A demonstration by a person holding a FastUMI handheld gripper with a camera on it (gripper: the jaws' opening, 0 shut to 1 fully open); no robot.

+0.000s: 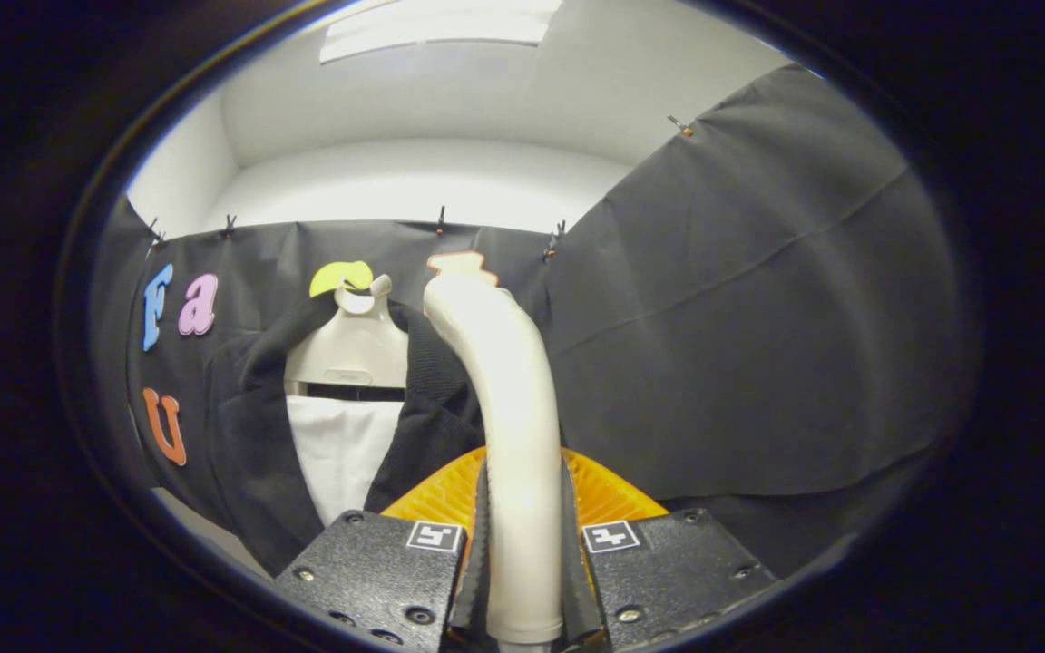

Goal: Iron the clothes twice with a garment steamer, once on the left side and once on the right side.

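The tongs (pixel 522 580) are clamped on the cream-white curved plastic handle of the garment steamer (pixel 509 426), both fingers pressing its sides. The handle rises from between the fingers towards twelve o'clock, bending slightly toward eleven at its top. Just behind the fingers, an orange ribbed part (pixel 609 494) spreads out on either side of the handle. Beyond the fingers, at about ten o'clock from the handle, a black jacket (pixel 250 444) with a white shirt front (pixel 341 458) hangs on a cream mannequin hanger (pixel 350 349) against the black cloth booth wall (pixel 740 345). The handle overlaps the jacket's near lapel; whether it touches cannot be told. Above the cloth, a white wall (pixel 414 181) and ceiling light (pixel 436 23) show.
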